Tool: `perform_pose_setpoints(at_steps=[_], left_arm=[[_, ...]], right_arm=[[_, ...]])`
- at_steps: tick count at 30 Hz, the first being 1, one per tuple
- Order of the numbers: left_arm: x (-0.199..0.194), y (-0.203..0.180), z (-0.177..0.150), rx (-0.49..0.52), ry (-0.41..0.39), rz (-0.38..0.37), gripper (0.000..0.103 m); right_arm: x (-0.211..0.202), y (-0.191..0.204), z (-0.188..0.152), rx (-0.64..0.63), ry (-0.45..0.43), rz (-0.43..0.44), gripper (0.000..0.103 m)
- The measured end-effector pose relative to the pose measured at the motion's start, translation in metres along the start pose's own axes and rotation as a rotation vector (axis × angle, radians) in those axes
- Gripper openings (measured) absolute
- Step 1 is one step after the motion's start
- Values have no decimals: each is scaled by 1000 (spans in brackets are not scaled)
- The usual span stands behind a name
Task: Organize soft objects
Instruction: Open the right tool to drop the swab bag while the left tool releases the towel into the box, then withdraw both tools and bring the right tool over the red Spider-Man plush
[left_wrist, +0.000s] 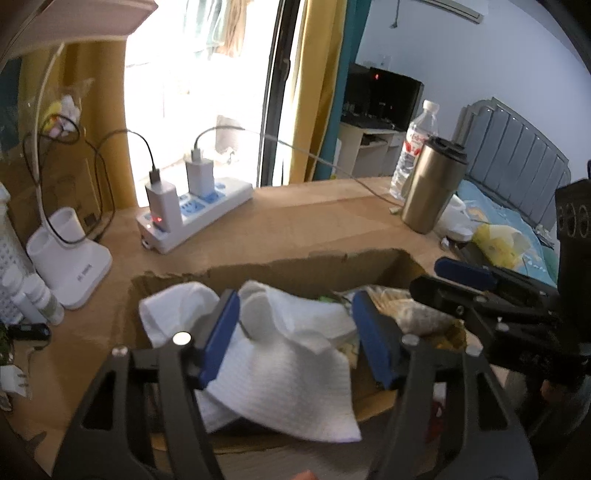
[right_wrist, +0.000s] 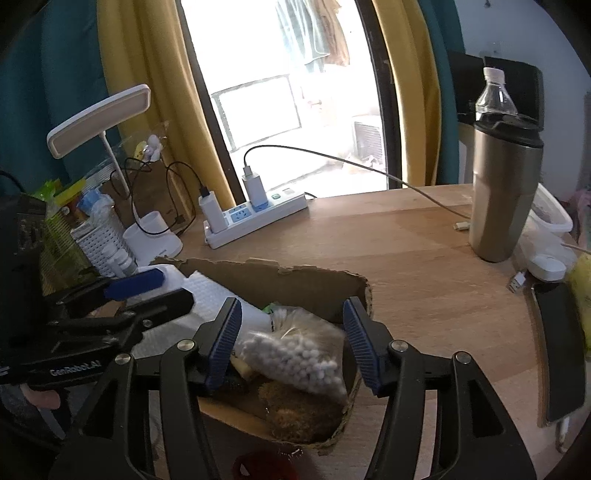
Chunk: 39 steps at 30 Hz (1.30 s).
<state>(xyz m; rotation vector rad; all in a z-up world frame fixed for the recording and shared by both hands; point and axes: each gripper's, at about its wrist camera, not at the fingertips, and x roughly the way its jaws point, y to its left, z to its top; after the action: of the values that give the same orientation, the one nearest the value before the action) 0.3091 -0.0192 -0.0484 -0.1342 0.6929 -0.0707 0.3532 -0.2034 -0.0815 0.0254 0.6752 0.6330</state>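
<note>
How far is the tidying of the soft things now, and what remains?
Mostly done, it seems. The white cloth lies in the cardboard box, partly draped over its near edge, beside the bag of cotton balls and a brown fuzzy thing. Nothing is in hand: the left gripper and right gripper are both open above the box. Left: perhaps tucking the cloth in.

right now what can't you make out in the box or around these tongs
- Left wrist view: the white cloth drapes over the cardboard box, hiding what lies under it.
- Right wrist view: a red thing is cut off by the bottom edge.
- Right wrist view: the box floor is covered by the bag of white balls and the brown fuzzy object.
- Left wrist view: the water bottle label is too blurred to read.
</note>
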Motion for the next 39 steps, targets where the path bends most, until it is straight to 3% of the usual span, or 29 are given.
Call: perform_pose_setpoints(at_steps=[2, 4, 10, 30, 39], left_arm=[[-5, 0, 0, 6, -11, 3, 70], [-11, 2, -1, 7, -27, 5, 82], [-32, 8, -5, 12, -73, 17, 94], [-83, 18, -32, 4, -143, -24, 96], [-83, 27, -46, -7, -120, -35, 96]], right_arm=[[-4, 0, 1, 5, -5, -9, 61], [-10, 3, 2, 0, -14, -17, 61], [-20, 14, 0, -12, -30, -45, 66], [-62, 36, -25, -18, -60, -105, 68], [-60, 38, -39, -19, -25, -137, 68]])
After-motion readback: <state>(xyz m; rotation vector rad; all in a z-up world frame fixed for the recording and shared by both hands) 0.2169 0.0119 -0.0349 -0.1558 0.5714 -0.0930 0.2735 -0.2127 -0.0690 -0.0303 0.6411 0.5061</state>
